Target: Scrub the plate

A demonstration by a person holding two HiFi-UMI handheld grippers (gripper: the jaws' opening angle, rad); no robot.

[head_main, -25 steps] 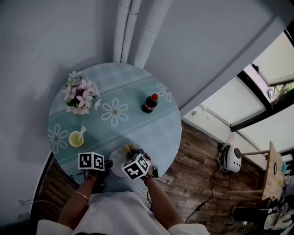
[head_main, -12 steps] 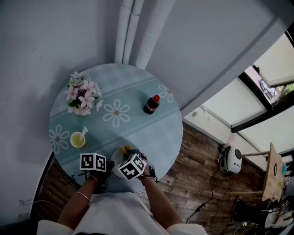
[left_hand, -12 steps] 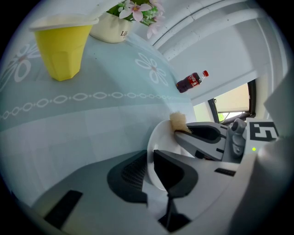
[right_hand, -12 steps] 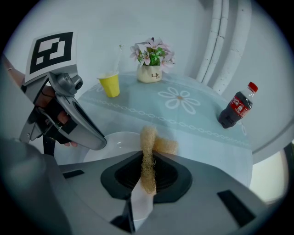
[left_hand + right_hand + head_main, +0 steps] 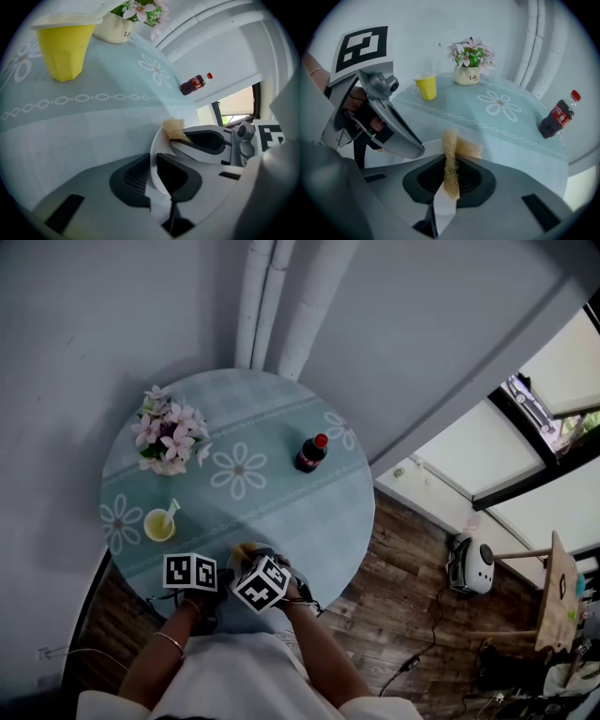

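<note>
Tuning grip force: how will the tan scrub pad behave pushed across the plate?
The scrub pad likely soft, springy: right gripper pinches it thin, it puffs beyond. Probably light: open fibres. Likely drags, not slides, on the plate.

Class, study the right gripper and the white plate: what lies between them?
A tan fibrous scrub pad, clamped in the right gripper and resting against the plate. The right gripper view shows it plainly.

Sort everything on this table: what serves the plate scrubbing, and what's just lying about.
In use: plate, gripped at its rim by the left gripper; fibrous scrubber, clamped in the right gripper.
Lying about: yellow cup, flower pot, dark soda bottle.
</note>
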